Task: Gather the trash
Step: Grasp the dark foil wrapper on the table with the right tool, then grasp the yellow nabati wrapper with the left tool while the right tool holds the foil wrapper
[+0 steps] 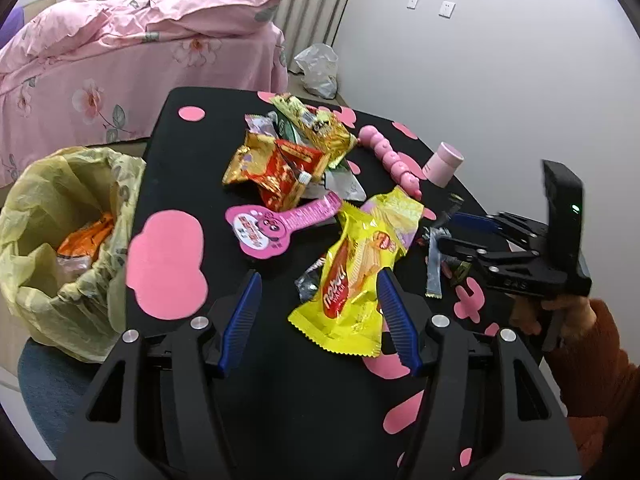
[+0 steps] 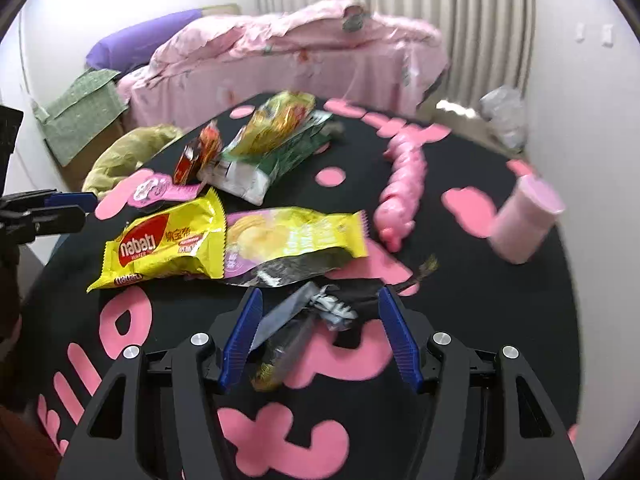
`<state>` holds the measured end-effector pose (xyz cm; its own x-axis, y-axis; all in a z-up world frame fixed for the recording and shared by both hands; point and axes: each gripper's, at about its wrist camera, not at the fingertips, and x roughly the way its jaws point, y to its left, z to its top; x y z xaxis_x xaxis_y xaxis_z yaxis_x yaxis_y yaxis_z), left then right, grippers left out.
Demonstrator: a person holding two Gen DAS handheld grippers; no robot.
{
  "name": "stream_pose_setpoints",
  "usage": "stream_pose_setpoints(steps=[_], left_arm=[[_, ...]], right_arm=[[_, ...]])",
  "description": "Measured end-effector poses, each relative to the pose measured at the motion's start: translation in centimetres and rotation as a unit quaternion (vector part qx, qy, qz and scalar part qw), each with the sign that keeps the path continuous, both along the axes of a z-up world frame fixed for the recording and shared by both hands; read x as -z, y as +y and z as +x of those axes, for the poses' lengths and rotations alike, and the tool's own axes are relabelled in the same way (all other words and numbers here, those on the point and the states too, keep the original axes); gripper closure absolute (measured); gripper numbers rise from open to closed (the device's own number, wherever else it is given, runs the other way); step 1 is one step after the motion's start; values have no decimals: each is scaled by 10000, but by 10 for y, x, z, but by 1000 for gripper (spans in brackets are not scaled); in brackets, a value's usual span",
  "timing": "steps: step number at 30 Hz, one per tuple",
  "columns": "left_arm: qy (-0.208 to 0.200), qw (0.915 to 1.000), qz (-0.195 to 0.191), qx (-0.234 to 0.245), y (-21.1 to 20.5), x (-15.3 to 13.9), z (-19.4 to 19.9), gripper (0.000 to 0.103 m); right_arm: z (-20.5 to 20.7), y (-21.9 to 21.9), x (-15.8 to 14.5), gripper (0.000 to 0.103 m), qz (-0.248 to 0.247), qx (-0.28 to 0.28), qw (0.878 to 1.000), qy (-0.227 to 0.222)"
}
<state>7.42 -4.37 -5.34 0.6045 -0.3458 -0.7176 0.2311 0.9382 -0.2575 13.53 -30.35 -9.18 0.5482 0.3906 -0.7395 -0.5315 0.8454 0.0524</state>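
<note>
1. Nearest the lens, the left gripper (image 1: pixel 318 316) hung with its jaws spread over the near edge of the tabletop (image 1: pixel 192 160), pinching nothing; the yellow wafer wrapper (image 1: pixel 352 280) lay flat between the blue pads, apparently lined up for a grasp.
2. Off the tabletop's left edge stood the bin (image 1: pixel 60 240) with its yellow liner pulled open, an orange wrapper already inside, so it was likely set there within easy reach for drops.
3. Toward the middle lay a pink card (image 1: pixel 276 226), and behind it a heap of red, gold and green snack bags (image 1: pixel 280 156), still to be collected.
4. Toward the far right edge, a pink toy (image 1: pixel 390 158) and a pink cup (image 1: pixel 442 162) sat apart from the litter; these seemed not to be trash.
5. At the right edge, the right gripper (image 2: pixel 318 328), jaws also spread, straddled a small grey sachet (image 2: pixel 280 320) without pressing it, probably its next pick.
</note>
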Motion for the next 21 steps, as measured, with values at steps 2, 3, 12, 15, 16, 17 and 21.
stream_pose_setpoints(steps=[2, 3, 12, 15, 16, 17, 21], left_arm=[[28, 10000, 19, 25, -2, 3, 0, 46], [32, 10000, 21, 27, -2, 3, 0, 46], [35, 9983, 60, 575, -22, 7, 8, 46], [-57, 9943, 479, 952, -44, 9, 18, 46], [-106, 9917, 692, 1077, -53, 9, 25, 46], [-127, 9907, 798, 1096, -56, 10, 29, 46], [243, 9879, 921, 1227, -65, 18, 58, 45]], right_arm=[[4, 5, 9, 61, -79, -15, 9999, 131], [3, 6, 12, 64, -97, -25, 9998, 147], [-24, -14, -8, 74, 32, 367, 9991, -191], [-32, -24, -17, 74, 198, 567, 9978, -284], [-34, -27, -20, 74, 280, 614, 9973, -280], [-36, -29, -21, 74, 328, 651, 9969, -283], [-40, -30, -22, 74, 331, 730, 9963, -318]])
